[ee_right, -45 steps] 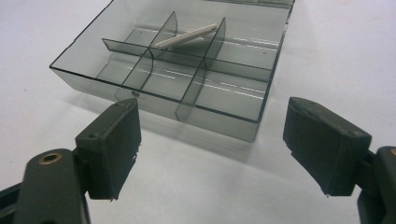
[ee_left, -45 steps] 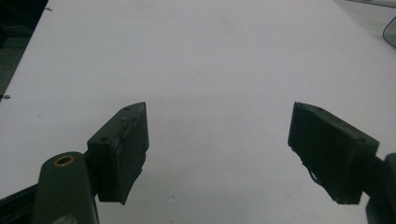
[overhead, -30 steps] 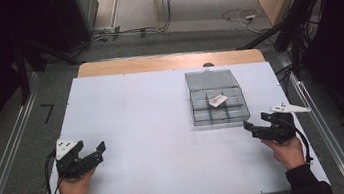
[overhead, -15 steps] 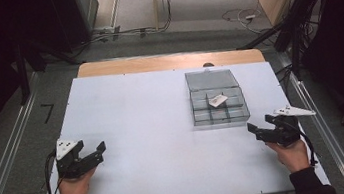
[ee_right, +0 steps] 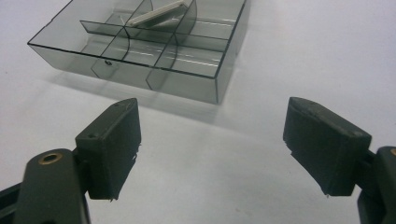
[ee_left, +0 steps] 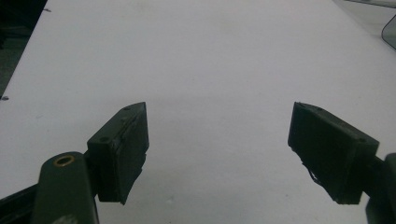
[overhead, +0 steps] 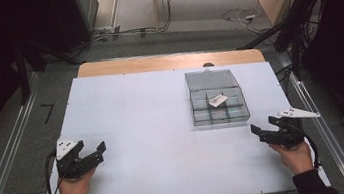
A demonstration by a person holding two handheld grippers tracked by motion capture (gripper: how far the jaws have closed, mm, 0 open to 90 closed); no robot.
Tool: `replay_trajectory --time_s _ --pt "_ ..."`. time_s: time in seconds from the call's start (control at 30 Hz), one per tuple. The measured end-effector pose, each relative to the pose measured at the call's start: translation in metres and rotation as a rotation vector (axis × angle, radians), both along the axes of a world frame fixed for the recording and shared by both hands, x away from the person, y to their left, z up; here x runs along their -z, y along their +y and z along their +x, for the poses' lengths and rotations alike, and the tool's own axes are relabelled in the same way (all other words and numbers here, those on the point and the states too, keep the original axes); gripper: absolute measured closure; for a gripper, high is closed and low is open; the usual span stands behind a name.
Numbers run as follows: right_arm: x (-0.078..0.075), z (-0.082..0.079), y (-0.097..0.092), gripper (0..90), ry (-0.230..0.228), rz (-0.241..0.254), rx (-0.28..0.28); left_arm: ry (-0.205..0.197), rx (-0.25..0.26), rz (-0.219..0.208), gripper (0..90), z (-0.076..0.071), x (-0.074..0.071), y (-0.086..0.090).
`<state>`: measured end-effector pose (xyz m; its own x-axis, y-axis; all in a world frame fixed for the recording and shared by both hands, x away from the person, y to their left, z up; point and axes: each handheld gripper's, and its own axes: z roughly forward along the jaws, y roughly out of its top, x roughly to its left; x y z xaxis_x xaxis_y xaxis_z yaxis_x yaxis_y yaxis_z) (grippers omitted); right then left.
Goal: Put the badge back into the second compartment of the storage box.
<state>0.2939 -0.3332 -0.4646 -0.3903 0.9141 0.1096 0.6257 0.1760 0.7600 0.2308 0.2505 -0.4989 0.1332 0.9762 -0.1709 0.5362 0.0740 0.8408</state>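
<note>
A clear grey compartment box (overhead: 213, 116) lies on the white table (overhead: 153, 124) right of centre, its lid (overhead: 210, 79) folded open behind it. A small white card (overhead: 218, 100) rests tilted in one middle compartment. My right gripper (overhead: 259, 134) hovers near the front right edge, open and empty, with its jaws pointing left just in front of the box. In the right gripper view the box (ee_right: 140, 51) and the card (ee_right: 156, 13) lie ahead of the open gripper (ee_right: 212, 144). At the front left my left gripper (overhead: 98, 154) is open over bare table, as the left gripper view (ee_left: 217, 154) shows.
A wooden strip (overhead: 165, 61) borders the table's far edge. Metal rails (overhead: 11, 153) run along both sides, and cables lie on the floor (overhead: 245, 16) beyond. A corner of the box (ee_left: 390, 28) shows at the top right of the left gripper view.
My right gripper has drifted slightly right and back toward the front edge, away from the box. The left gripper has kept still.
</note>
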Motion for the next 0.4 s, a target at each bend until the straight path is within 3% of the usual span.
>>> replay_trajectory --time_s 0.4 --pt "0.002 -0.011 -0.018 16.7 0.006 0.004 0.025 0.001 -0.001 0.004 20.3 0.000 0.000 0.000"
